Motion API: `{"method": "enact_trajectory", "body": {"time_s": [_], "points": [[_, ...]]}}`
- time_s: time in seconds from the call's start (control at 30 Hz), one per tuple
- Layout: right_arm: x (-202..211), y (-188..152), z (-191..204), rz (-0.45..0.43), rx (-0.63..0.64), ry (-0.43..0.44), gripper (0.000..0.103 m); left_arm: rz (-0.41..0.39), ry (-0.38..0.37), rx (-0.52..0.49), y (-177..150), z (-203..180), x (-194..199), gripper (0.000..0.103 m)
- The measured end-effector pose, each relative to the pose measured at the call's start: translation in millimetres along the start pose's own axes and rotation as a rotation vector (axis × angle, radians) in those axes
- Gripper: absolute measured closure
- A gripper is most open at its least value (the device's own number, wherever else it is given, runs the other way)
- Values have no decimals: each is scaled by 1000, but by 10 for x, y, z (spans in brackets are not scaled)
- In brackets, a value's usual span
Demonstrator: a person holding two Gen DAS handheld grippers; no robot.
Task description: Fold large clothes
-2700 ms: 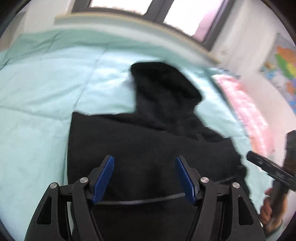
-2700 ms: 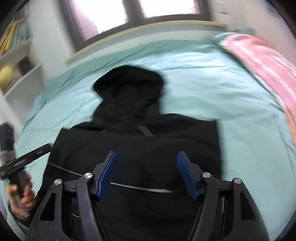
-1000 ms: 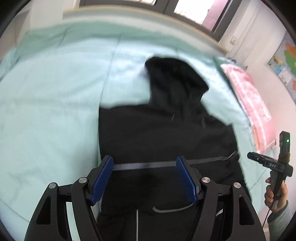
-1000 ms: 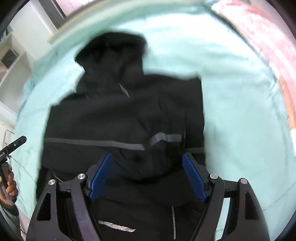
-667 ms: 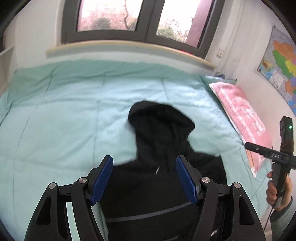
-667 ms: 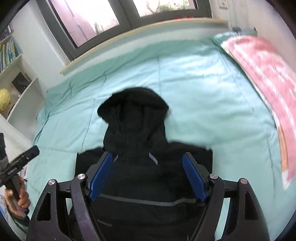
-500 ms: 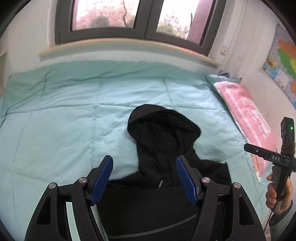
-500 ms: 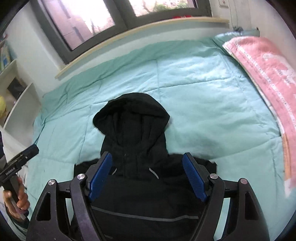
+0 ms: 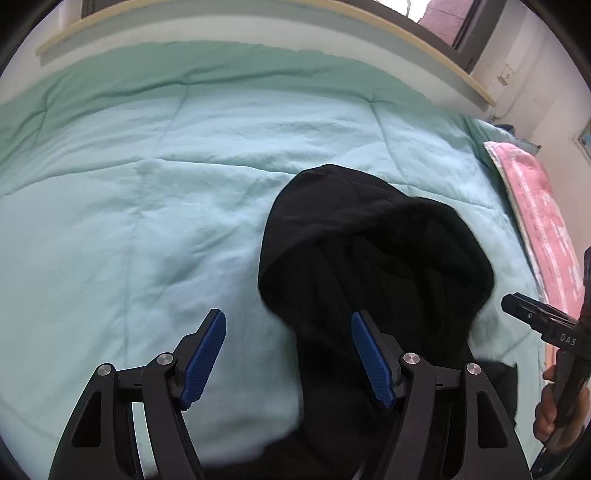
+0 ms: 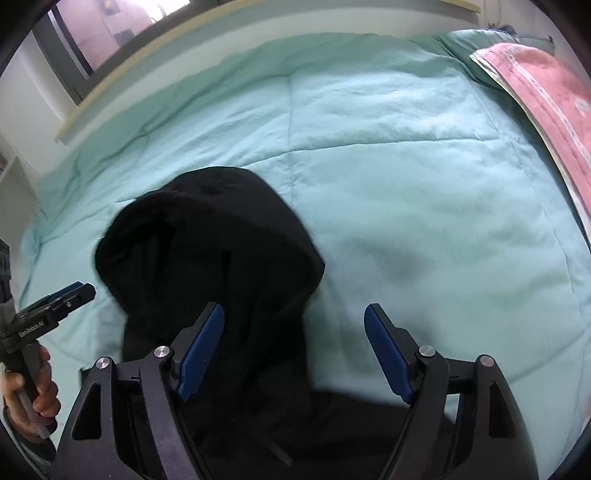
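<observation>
1 black hoodie [image 9: 373, 266] | 1 pink pillow [image 10: 546, 96] | left gripper [image 9: 288, 354] + right gripper [image 10: 293, 350] both spread wide, holding nothing | "DAS" on right gripper's handle

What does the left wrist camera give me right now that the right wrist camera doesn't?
Left wrist only: the left claw, open and empty, straddling the left edge of the hood, and the other hand gripping its tool at the right edge.

Right wrist only: the right claw, open and empty, over the hood's right edge, and the left hand at the left edge.

Both: the black hoodie with its hood spread on the teal quilt, the pink pillow to the right, and the window ledge behind.
</observation>
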State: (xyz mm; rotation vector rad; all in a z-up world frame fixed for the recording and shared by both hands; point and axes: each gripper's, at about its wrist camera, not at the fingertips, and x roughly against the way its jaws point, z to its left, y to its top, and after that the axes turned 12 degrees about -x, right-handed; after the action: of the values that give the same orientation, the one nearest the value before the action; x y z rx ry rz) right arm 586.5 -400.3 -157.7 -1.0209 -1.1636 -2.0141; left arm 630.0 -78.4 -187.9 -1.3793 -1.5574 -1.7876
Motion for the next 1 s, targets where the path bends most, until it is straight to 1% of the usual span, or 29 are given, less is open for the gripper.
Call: {"method": "enact_trajectory", "body": {"time_s": [0.1,0.13,0.17,0.2,0.23,0.3,0.37,0.4,0.43,0.47,0.5,0.53,0.57,0.6,0.63,0.67,0.7,0.73,0.77,0.8,0.83,0.87,0.93,1.0], "points": [[-328,141,32,40,6,-8,22,46,52,22,96,78,-338,31],[-441,173,47,59,15,-22,32,58,59,40,121,127,-431,32],[-533,198,61,78,29,-32,73,58,47,69,145,200,-507,51],[-549,224,65,54,30,-69,91,57,9,85,169,260,-537,94],[-465,259,43,6,14,-72,94,57,-42,104,202,324,-536,94],[-175,302,-5,-74,-19,2,95,-50,-148,158,238,481,-245,94],[69,262,-3,-131,11,35,96,-143,-278,207,178,611,76,93],[143,199,-20,-152,39,43,96,-171,-319,210,113,647,185,91],[136,156,-43,-150,48,38,96,-169,-333,195,35,653,216,91],[81,120,-94,-132,50,38,96,-137,-314,177,-41,645,163,90],[-41,89,-162,-95,41,48,96,-82,-273,159,-118,636,31,89],[-216,65,-258,-51,15,52,94,26,-217,148,-233,646,-261,88],[-388,51,-331,-7,-7,52,91,125,-198,146,-333,685,-550,87],[-626,29,-403,63,-24,48,91,196,-227,161,-438,727,-809,87],[-868,-6,-477,131,-46,46,87,160,-292,217,-529,816,-930,87],[-1020,-32,-537,175,-72,56,84,141,-321,247,-535,867,-917,87],[-1089,-29,-582,200,-98,74,84,136,-335,258,-512,892,-862,86],[-1052,5,-601,207,-111,96,82,124,-327,240,-489,881,-777,84],[-960,38,-592,208,-104,119,75,101,-303,189,-466,836,-629,77],[-868,50,-573,200,-81,123,74,86,-269,145,-459,794,-505,65],[-738,51,-542,188,-37,117,69,71,-224,100,-460,751,-363,58],[-627,39,-514,181,5,107,59,48,-190,64,-466,715,-184,48],[-367,-31,-448,164,78,90,50,3,-190,39,-446,678,112,47],[-103,-50,-343,126,129,108,50,-68,-207,35,-327,647,388,45]]}}
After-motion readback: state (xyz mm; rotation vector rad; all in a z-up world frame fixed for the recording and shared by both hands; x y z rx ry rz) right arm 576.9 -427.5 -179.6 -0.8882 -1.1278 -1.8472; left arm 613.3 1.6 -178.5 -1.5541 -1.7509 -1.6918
